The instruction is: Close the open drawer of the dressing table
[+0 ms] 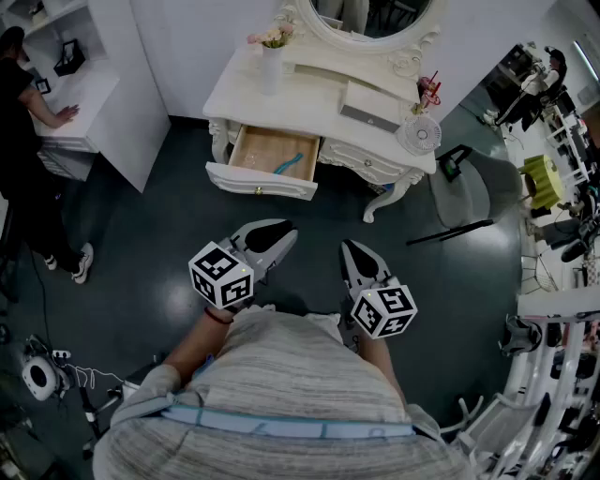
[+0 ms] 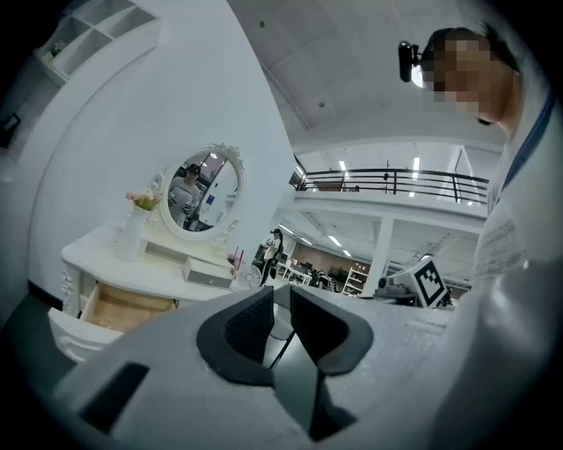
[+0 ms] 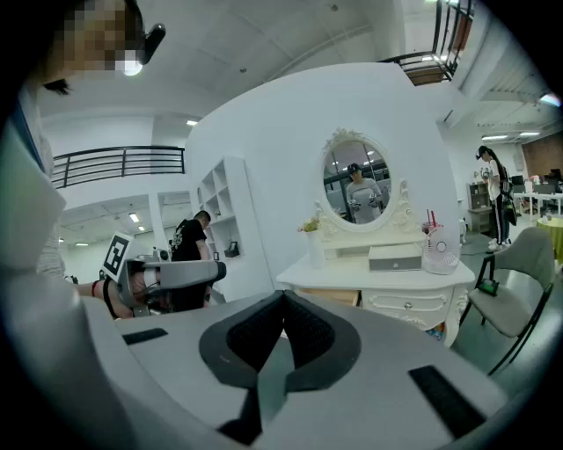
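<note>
Since the drawer of the white desk stands pulled out on the left side of the head view, well apart from both tongs, no contact is made with it. The left tongs are held slightly spread with nothing between them. The right tongs are pressed together and empty. Both are held in front of the person, above the dark floor.

A skewed push is judged the main risk. If the front panel is met near one corner, the drawer could be jammed on its runners. A teal object lies inside the drawer, and full closure might be blocked if it were jolted upward. A hard shove could also rock the vase of flowers and the small fan on top.

The floor is seen to be glossy, and a grey chair is placed right of the desk. An oval mirror is mounted behind, and another person is occupied at a white shelf unit on the left.
</note>
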A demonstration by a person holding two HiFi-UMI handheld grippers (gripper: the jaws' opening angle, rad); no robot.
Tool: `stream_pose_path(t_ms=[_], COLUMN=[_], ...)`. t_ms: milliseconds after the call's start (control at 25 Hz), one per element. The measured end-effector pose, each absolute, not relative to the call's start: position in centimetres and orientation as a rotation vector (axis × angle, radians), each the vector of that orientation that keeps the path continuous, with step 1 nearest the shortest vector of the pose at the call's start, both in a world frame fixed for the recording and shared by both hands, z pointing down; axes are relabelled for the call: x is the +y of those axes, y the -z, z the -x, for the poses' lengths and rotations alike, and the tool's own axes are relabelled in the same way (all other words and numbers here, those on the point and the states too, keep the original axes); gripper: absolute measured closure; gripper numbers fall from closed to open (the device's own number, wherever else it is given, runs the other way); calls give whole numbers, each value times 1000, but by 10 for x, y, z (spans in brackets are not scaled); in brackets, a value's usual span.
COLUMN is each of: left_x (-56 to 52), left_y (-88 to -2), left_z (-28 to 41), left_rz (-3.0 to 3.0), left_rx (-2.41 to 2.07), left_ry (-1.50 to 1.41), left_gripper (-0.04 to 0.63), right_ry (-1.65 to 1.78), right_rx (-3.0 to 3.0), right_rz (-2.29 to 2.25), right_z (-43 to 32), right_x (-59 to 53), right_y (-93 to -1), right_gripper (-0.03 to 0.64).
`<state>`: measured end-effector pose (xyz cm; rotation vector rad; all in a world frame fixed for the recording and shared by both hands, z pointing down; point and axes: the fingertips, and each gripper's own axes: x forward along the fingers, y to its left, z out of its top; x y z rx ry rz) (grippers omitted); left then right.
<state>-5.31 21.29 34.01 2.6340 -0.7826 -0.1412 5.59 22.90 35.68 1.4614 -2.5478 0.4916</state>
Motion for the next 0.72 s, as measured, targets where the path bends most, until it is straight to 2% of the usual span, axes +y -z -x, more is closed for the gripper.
stream_pose_path(t_ms=[720], left_x=[208], left_y=[-346], left_z=[59], left_rz=[-2610], left_rx=[-764], left_ry=[153], left_gripper=[526], right_ry=[-514], right_rx=[-2531], right_rz=[-1447], right_z=[-48], right_x=[225], right_y=[-361], right_gripper=[607])
